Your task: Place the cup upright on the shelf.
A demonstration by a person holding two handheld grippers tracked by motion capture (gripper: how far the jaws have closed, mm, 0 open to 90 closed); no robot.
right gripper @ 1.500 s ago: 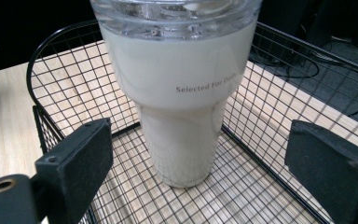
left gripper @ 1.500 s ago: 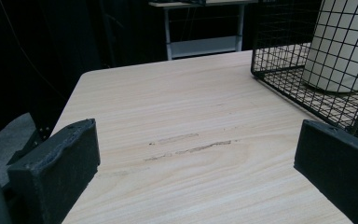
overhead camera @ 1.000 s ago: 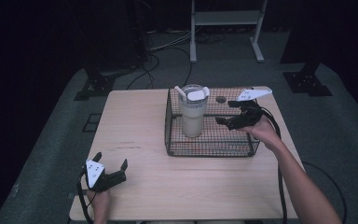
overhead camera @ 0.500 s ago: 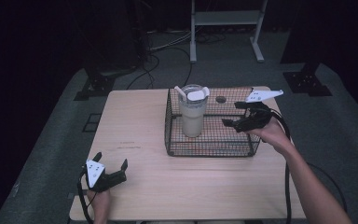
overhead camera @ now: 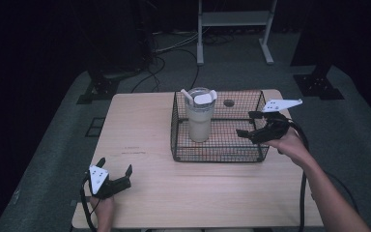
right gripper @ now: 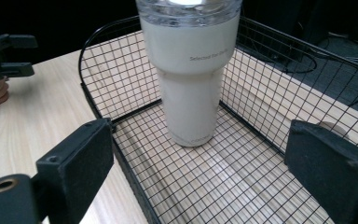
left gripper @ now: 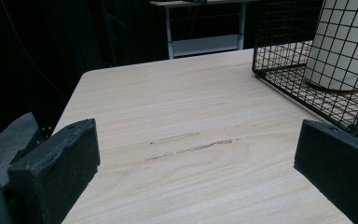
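The tumbler [overhead camera: 200, 117] stands upright in the left half of the wire basket [overhead camera: 218, 153], lid on, close to the basket's left wall, which keeps it penned in on every side. The basket sits at the table's [overhead camera: 145, 130] far edge, right of centre. The right gripper [overhead camera: 251, 124] hovers over the basket's right rim, jaws spread wide and aimed straight at the tumbler's body, probably lined up for a grab from the side. Down at the near left corner, the left gripper [overhead camera: 113, 175] rests on the table, jaws spread, holding nothing, well apart from the basket and out of the way.
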